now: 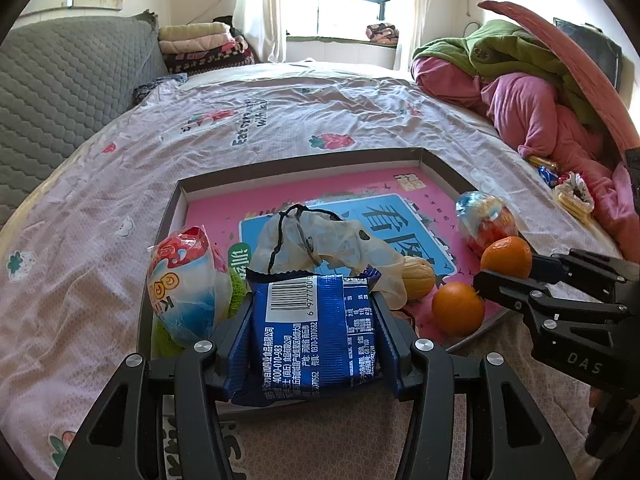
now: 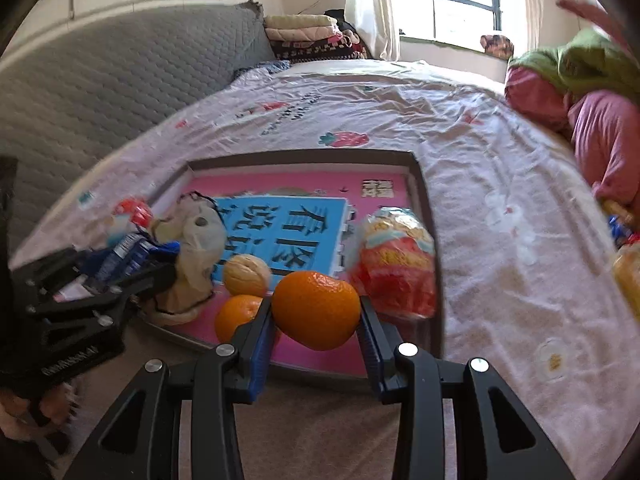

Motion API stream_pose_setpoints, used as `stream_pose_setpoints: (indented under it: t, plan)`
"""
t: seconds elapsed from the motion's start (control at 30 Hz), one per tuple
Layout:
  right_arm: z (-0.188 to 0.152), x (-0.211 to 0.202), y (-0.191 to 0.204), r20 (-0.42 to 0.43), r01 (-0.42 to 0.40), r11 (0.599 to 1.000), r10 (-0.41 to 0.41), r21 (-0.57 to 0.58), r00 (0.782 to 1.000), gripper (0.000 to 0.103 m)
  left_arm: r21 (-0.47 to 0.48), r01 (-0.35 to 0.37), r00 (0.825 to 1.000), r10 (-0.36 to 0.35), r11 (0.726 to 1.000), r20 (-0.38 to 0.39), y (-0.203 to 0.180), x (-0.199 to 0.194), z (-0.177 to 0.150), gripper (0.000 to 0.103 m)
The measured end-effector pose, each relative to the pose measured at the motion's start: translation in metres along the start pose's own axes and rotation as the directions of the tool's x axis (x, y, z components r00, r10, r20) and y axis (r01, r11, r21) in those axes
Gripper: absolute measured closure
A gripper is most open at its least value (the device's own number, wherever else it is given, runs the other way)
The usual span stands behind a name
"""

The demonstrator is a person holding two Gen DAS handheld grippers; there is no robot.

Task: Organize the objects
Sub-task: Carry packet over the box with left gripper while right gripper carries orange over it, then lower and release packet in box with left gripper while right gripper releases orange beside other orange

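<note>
My left gripper [image 1: 310, 316] is shut on a blue snack packet [image 1: 308, 332], barcode side up, over the near edge of the dark-rimmed tray [image 1: 304, 160]. My right gripper [image 2: 314, 308] is shut on an orange [image 2: 316, 310] held just above the tray's near right part. In the left wrist view the right gripper [image 1: 508, 270] comes in from the right with that orange [image 1: 506, 257]. The right wrist view shows the left gripper [image 2: 132, 264] with the packet [image 2: 128, 254]. A second orange [image 2: 236, 316], a walnut [image 2: 246, 274] and a cream drawstring pouch [image 2: 196, 240] lie in the tray.
A red-and-white snack bag [image 1: 184, 284] leans at the tray's left rim. Another colourful snack bag [image 1: 484, 216] lies at its right rim. The tray rests on a strawberry-print bedsheet [image 1: 280, 120]. Pink and green clothes [image 1: 532, 92] and small wrapped snacks [image 1: 568, 192] lie to the right, and a grey headboard [image 1: 72, 80] stands left.
</note>
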State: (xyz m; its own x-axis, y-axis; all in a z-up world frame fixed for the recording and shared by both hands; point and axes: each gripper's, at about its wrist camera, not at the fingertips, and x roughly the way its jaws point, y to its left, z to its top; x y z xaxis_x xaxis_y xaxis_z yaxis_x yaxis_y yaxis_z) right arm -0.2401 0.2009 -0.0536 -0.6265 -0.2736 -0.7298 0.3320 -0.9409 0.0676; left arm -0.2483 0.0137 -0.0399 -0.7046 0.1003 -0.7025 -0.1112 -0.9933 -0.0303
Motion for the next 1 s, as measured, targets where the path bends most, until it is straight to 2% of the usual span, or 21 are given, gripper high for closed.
stream_pose_setpoints:
  t: [0.23,0.47,1.0]
  plan:
    - [-0.002,0.003,-0.013,-0.021,-0.011,0.998,0.013,0.067,1.0,0.063,0.005,-0.003,1.0,0.003,1.0,-0.011,-0.002,0.002,-0.002,0.046]
    - [-0.002,0.005,-0.011,-0.04,0.019,0.999,-0.018,0.043,0.999,0.063,-0.002,-0.002,1.0,0.002,1.0,-0.015,-0.002,0.002,-0.002,0.045]
    - [-0.002,0.002,-0.017,-0.039,-0.009,0.997,0.012,0.081,0.999,0.062,-0.013,0.0,1.0,0.0,1.0,-0.023,-0.001,0.001,0.001,0.045]
